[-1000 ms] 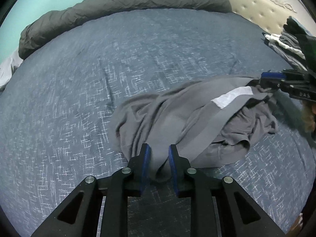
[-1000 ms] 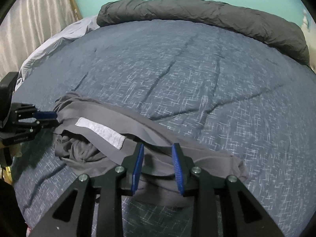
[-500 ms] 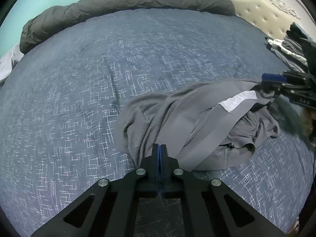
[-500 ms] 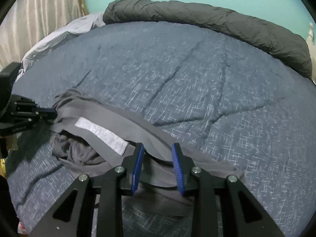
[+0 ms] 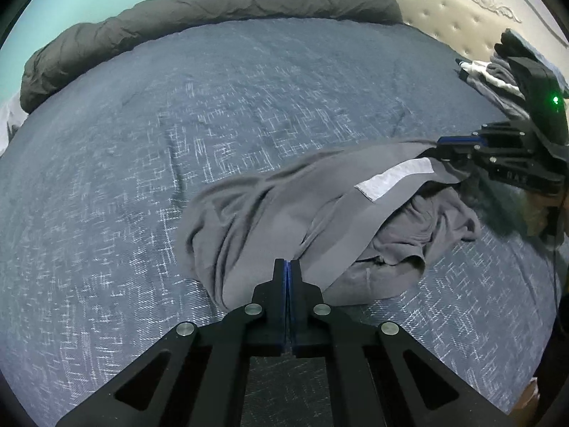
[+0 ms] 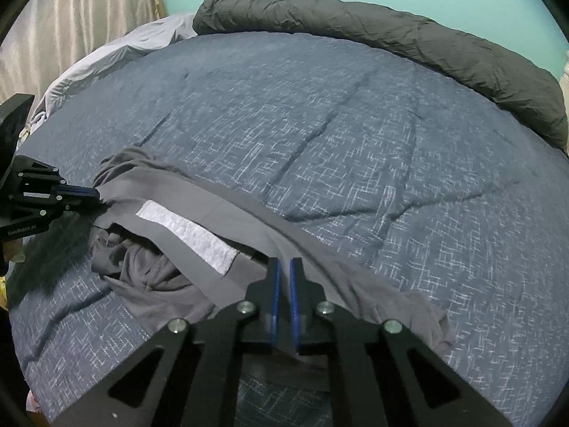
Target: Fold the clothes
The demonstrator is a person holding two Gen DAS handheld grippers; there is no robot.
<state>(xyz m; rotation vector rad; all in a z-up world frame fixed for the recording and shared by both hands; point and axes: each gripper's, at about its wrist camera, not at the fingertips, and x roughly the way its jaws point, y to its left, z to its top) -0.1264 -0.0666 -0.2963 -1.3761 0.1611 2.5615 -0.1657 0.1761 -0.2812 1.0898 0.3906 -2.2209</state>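
Grey garment (image 5: 277, 213): bunched in a loose heap on the blue patterned bedspread (image 5: 177, 142), near the bed's front edge, with a broad band stretched taut along its top and a pale label (image 5: 394, 178) sewn inside that band. Not folded, not flat; most of the cloth slumps below the band in soft creases.

Held by the band at two spots, well apart, most likely so the cloth can be pulled straight and spread before any fold is laid. Left gripper (image 5: 288, 270) pressed together on a gathered end of the fabric, cloth fanning out from the tips. Right gripper (image 6: 283, 270) almost closed around the band near the label's end, a narrow gap between the blue pads (image 6: 293, 284); seen from the left wrist view, tips meeting the band's far end. Blurred there, so hard to say how firm the pinch is.

Both tools level and low over the bed, pointing inward across the mattress, roughly facing each other along the band. Rolled dark duvet (image 6: 391, 42) lying along the far edge, a small stack of clothes (image 5: 498, 74) by the padded headboard (image 5: 462, 7).
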